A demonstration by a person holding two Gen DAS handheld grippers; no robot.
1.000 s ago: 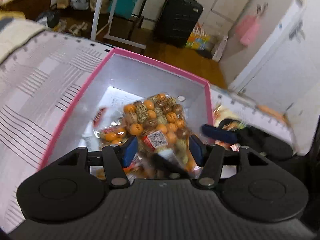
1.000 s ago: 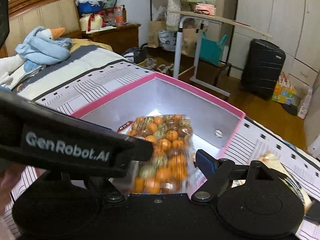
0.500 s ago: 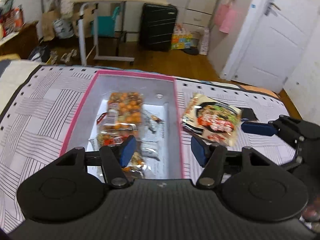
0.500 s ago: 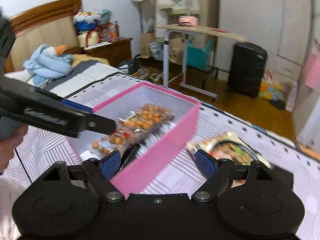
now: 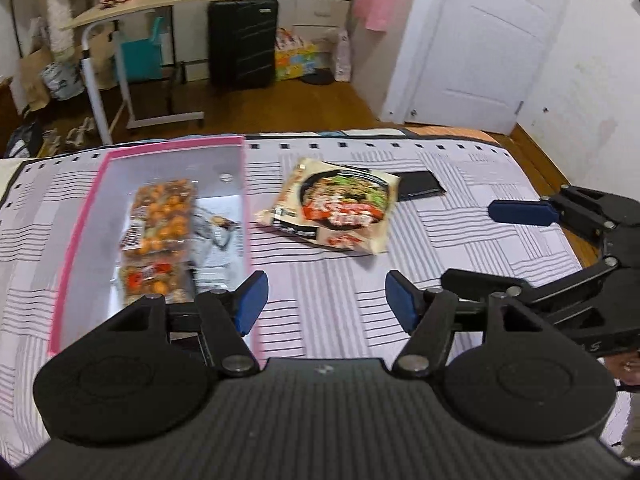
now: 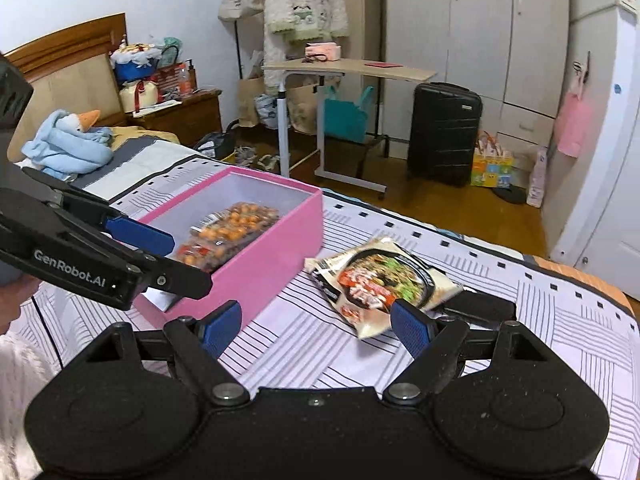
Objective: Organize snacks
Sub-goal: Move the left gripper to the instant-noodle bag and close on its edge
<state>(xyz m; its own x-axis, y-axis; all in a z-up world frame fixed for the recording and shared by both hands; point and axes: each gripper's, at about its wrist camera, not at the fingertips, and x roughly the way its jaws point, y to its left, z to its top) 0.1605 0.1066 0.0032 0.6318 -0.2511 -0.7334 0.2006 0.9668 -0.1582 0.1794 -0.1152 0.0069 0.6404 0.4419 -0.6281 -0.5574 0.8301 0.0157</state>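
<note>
The pink box (image 5: 76,240) sits on the striped bed cover (image 5: 340,292), on the left side of the left wrist view. Two clear bags of orange snacks (image 5: 162,216) already lie inside it, one behind the other. One snack is not put away yet: the noodle packet (image 5: 336,206), which lies flat on the cover in the middle of that view, just beside the box but not touching it.

The left gripper (image 5: 326,300) is wide open and holds nothing. The right gripper (image 6: 316,322) is wide open too, and it is empty. In the right wrist view its right finger (image 6: 412,326) sits near the low edge of the noodle packet (image 6: 380,280), but the packet is not between the fingers yet.

So the step looks like this: the bags are in, and the packet comes next. The next move probably calls for the right gripper to go forward, get its fingers around the packet's edge, close softly, and lift it over the pink wall. The packet is thin and floppy, so it may sag.

The left view looks down into the box and shows paper on its floor. It also shows a flat black thing (image 5: 420,186) behind the packet. The right view shows the box's tall pink side (image 6: 256,264) and the left gripper (image 6: 140,236) hanging over the box.
</note>
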